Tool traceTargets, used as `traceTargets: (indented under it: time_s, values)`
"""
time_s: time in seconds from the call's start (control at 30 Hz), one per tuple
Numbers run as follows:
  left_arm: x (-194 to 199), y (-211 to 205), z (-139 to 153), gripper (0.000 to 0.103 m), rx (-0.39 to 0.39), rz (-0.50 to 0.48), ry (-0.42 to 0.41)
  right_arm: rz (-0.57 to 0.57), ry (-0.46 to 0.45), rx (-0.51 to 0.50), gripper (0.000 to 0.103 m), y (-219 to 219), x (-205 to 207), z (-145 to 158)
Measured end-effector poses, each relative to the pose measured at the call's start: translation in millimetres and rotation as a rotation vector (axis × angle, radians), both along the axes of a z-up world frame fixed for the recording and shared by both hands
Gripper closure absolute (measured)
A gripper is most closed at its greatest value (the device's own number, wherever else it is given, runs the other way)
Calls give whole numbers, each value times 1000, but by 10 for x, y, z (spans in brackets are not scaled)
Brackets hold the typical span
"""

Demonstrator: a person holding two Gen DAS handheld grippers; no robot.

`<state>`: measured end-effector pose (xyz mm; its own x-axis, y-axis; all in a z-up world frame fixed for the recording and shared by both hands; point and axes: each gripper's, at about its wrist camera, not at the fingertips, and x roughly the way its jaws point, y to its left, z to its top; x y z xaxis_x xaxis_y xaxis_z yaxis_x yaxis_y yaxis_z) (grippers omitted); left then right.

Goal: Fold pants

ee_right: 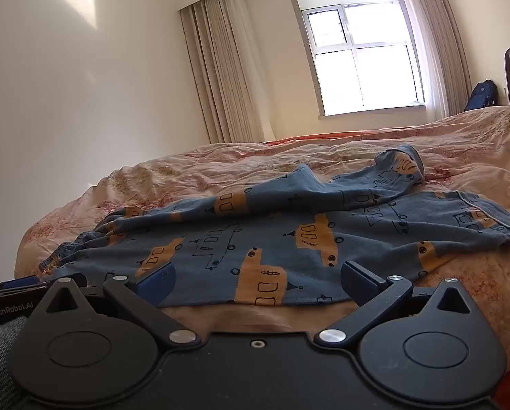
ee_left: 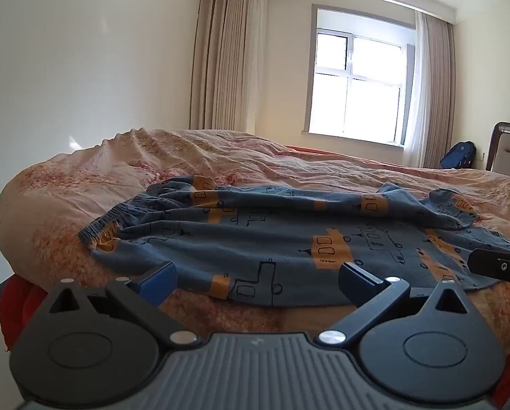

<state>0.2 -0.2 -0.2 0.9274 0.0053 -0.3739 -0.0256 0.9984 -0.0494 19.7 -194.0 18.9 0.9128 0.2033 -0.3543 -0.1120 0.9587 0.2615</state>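
The pants (ee_left: 272,239) lie spread across the bedspread (ee_left: 84,177) near the bed's front edge, waistband (ee_left: 118,218) to my left, leg ends (ee_right: 477,222) to my right. One leg (ee_right: 391,177) lies rumpled and partly overlaps the other; the cloth is creased, not squared. I judge that no clean fold is made yet: the legs are only loosely stacked, and the lengthwise and crosswise folds remain.

My left gripper (ee_left: 255,280) hovers at the near hem with its fingers apart, holding nothing. My right gripper (ee_right: 256,282) hovers at the same near edge, further toward the leg ends, also spread wide and empty. Both fingertips sit just above or at the cloth edge; I cannot tell if they touch it.
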Motion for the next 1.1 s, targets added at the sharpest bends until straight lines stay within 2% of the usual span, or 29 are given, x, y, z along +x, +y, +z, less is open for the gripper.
traceTargets:
  time_s: [0.2,1.1]
  values:
    - [41,17,-10,0,-41,-5,26,5,6,0,0,-5,6,8]
    - [8,41,14,0,-29,2,27,-2,12,0,0,-19,-1,-1]
